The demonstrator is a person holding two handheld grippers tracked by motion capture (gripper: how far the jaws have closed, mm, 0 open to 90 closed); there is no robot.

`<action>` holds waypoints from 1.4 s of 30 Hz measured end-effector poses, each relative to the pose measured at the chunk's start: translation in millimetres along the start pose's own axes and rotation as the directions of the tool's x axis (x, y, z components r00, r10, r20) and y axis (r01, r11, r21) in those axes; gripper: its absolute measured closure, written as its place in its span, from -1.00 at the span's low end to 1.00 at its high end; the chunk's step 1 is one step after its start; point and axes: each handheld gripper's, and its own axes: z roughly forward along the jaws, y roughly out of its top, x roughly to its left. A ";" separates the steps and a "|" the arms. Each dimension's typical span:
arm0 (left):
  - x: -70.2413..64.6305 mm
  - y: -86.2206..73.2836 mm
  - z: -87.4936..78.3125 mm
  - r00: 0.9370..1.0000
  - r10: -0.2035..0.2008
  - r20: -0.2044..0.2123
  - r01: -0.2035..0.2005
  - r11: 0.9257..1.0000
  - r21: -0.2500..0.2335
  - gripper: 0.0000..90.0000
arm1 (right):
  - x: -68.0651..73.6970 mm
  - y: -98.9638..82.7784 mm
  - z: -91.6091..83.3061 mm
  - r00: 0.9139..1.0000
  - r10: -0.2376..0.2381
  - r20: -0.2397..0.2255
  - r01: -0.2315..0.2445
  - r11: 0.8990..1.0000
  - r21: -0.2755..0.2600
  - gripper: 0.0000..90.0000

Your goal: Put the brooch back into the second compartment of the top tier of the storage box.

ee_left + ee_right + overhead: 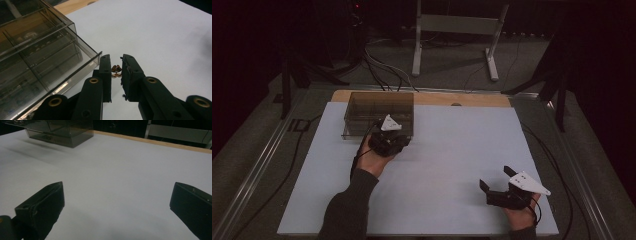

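A: Left tool (pixel 116 72) is right beside the smoky clear organizer box (pixel 45 52), jaws pinched on a tiny brown-and-gold trinket (pixel 116 70), maybe an earring, too small to be sure.

B: And it hangs just off the box's near corner, over the white desk (pixel 160 37), not yet over any compartment.

A: Right. The likely job is to drop it into one of those divided cells. I'd say lift enough to pass the wall, then centre over a single cell before letting go.

B: The dividers are thin and close together, so a release on a partition could tip the piece into the wrong slot.

A: Go low, then part the jaws slowly; something this light may cling to a pad.

B: Right tool (pixel 499 184)?

A: Resting near the desk's front right, jaws wide apart, nothing between them. It could steady the box if it slides.
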 end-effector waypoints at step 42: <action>26.2 8.7 -9.2 0.998 -0.029 -0.047 0.029 1.000 0.000 0.77 | 0.0 0.0 -0.3 1.000 0.002 -0.001 -0.002 1.000 0.000 -1.00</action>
